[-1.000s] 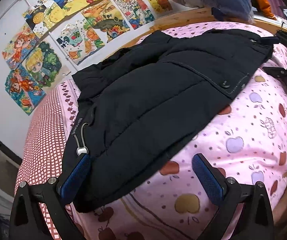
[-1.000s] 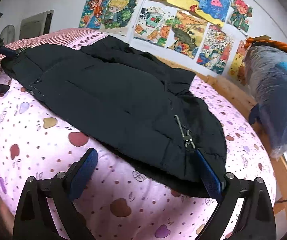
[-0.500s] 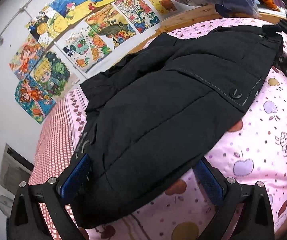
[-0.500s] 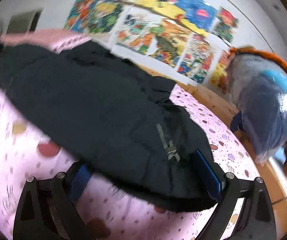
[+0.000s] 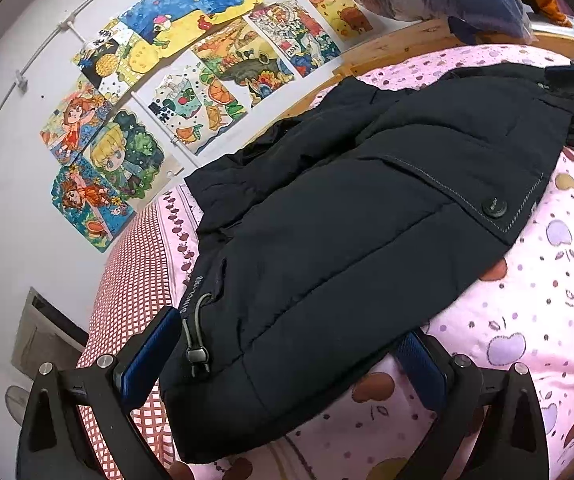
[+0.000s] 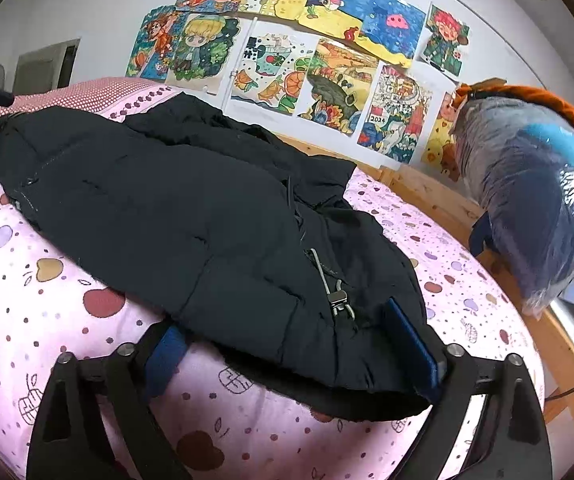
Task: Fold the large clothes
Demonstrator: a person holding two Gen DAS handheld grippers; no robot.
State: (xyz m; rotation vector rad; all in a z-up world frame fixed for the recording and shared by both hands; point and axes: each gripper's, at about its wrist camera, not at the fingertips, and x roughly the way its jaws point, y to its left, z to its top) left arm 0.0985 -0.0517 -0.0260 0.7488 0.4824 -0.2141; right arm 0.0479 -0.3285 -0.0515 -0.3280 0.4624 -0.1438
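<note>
1. Now closer in than a second ago: dark padded jacket (image 5: pixel 347 240) spread across pink apple-print bedsheet (image 5: pixel 527 320), hem end nearest both cameras, far end toward wooden bed frame (image 5: pixel 387 44).
2. Left gripper (image 5: pixel 283 360): straddles jacket hem, which earlier lay ahead of and beside the fingers. Left pad just beside the drawcord toggle (image 5: pixel 196 354); right pad partly tucked under the fabric edge. Jaws wide apart; no squeeze visible on the cloth.
3. Right gripper (image 6: pixel 291 350): likewise moved forward over the opposite hem corner. Jaws closing, jacket fabric between them. Left pad half hidden beneath hem, right pad against the fabric's outer edge. Firm pinch or not: cannot tell, gap looks wide.
4. Metal cord clip (image 6: pixel 339 304) sits on top of the jacket between right gripper's fingers; a second ago it lay right by the right pad.
5. Jacket shape unchanged overall: flat, pocket flap with snap button (image 5: pixel 494 207) visible on upper face.
6. Surroundings as before: colourful drawings (image 6: pixel 287 60) on wall, plastic-wrapped bundle (image 6: pixel 535 196) at bed's far corner, red checked cloth (image 5: pixel 135 264) along wall side.
</note>
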